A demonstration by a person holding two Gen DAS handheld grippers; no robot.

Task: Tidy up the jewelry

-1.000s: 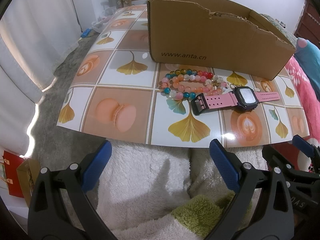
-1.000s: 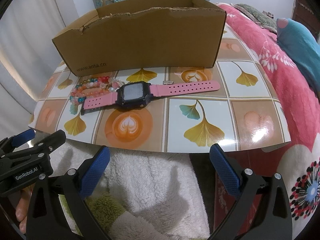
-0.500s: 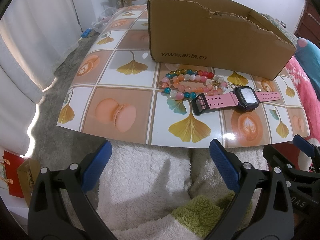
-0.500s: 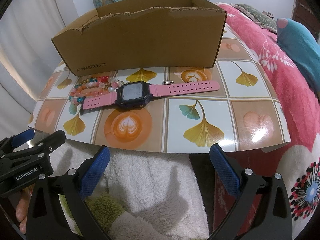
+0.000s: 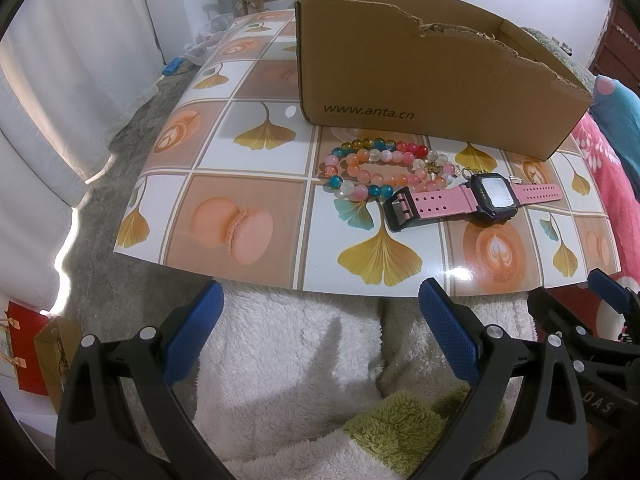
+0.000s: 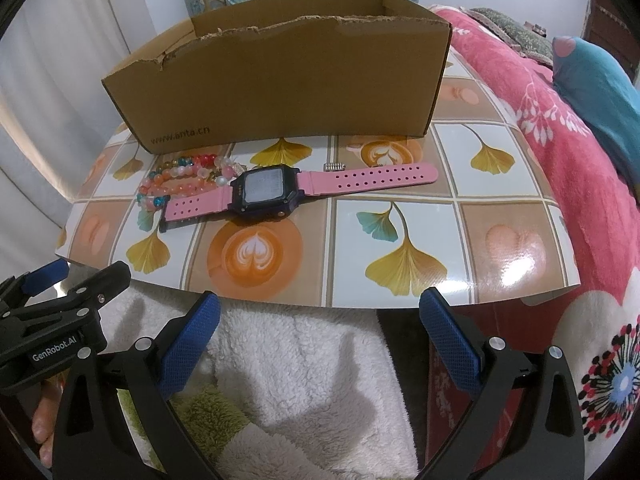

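A pink-strapped digital watch [image 5: 476,199] [image 6: 276,190] lies flat on the patterned board [image 5: 248,184] [image 6: 400,232]. Beaded bracelets [image 5: 376,170] [image 6: 182,184] in pink, orange and blue lie just left of it, touching its strap. A small silver clasp [image 6: 334,166] lies behind the strap. An open cardboard box [image 5: 432,80] [image 6: 280,84] stands behind them. My left gripper [image 5: 320,320] is open and empty, below the board's near edge. My right gripper [image 6: 320,320] is open and empty too, near the same edge. The left gripper also shows in the right wrist view [image 6: 52,300].
A white fleece blanket [image 5: 300,360] [image 6: 312,360] lies under both grippers. A pink floral bedspread [image 6: 580,160] and a teal pillow [image 6: 600,92] lie to the right. White curtains [image 5: 48,100] hang at the left, with gift bags [image 5: 32,344] on the floor.
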